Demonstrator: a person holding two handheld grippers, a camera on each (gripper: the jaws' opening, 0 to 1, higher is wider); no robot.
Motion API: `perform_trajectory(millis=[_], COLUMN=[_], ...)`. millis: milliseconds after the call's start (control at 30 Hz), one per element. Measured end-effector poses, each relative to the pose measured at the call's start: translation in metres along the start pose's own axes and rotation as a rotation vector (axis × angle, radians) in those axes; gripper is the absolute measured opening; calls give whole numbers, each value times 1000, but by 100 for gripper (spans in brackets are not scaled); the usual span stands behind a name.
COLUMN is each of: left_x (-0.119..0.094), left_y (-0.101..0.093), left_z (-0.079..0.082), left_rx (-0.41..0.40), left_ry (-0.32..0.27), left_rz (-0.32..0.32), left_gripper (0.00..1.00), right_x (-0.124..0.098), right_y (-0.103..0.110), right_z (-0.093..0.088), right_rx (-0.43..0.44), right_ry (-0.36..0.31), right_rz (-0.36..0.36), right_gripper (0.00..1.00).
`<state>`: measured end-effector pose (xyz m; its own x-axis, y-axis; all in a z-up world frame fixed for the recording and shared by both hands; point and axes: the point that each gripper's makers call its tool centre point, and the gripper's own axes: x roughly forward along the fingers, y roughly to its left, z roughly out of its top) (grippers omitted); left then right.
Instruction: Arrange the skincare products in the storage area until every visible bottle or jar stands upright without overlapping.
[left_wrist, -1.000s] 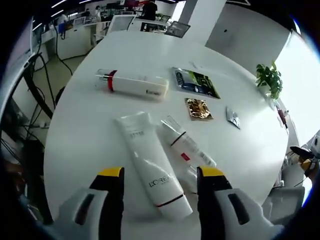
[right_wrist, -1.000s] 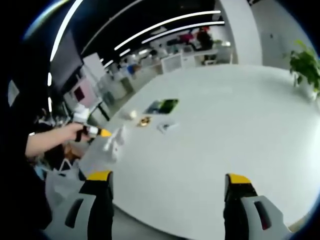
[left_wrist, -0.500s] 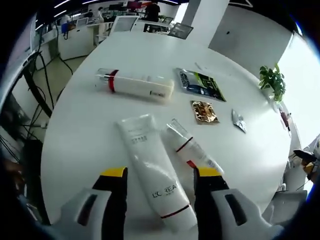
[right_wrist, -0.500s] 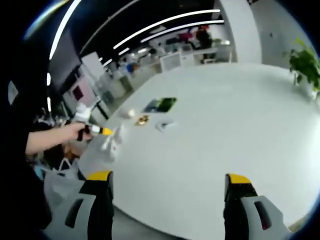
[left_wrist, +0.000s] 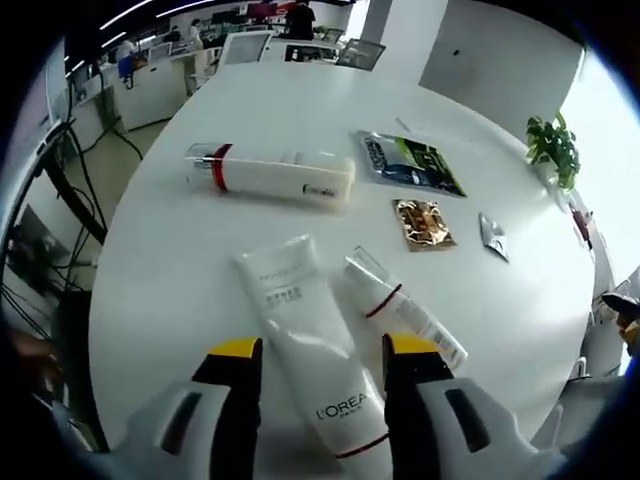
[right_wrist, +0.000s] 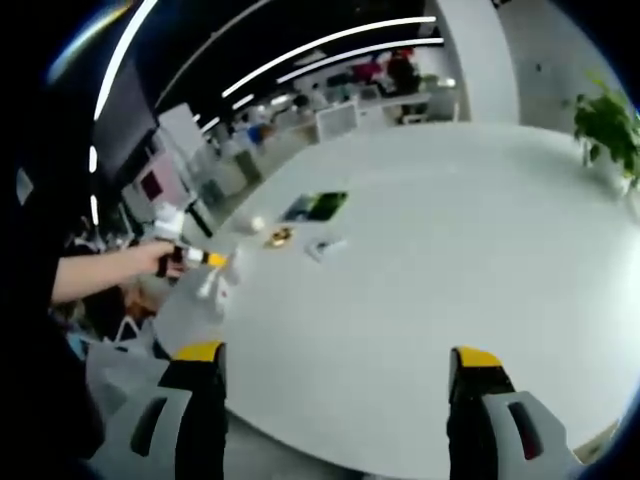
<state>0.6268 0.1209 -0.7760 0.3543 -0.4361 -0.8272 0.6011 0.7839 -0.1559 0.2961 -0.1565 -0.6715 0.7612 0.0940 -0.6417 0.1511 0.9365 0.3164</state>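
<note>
Left tool (left_wrist: 312, 352) straddles lying tube (left_wrist: 312, 370); right tool (right_wrist: 338, 362) over bare table (right_wrist: 450, 250)

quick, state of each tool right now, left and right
Left tool: open, jaws either side of the white L'Oreal tube, not gripping it.
Right tool: open, holding nothing, above the white table.

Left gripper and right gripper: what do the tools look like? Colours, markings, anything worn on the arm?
Both match. The left gripper has two black jaws capped with yellow tips, rising from light grey housings with dark slots. The right gripper has the same black jaws, yellow tips and grey slotted housings. In the right gripper view, a dark sleeve covers the upper part of the person's arm.
</note>
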Motion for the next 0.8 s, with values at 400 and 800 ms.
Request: perform_trajectory(millis=[400, 800], left_x=[6, 10], left_y=[3, 6], left_z=[0, 3], left_rx=[27, 112], left_ry=[23, 39], left_rz=[32, 80], left_gripper=[40, 41], right_x=[0, -1], right_y=[-1, -3], right_z=[0, 0], right_rx=[-14, -16], right_ry=[13, 23], right_rz=[-1, -1], right_gripper=[95, 95])
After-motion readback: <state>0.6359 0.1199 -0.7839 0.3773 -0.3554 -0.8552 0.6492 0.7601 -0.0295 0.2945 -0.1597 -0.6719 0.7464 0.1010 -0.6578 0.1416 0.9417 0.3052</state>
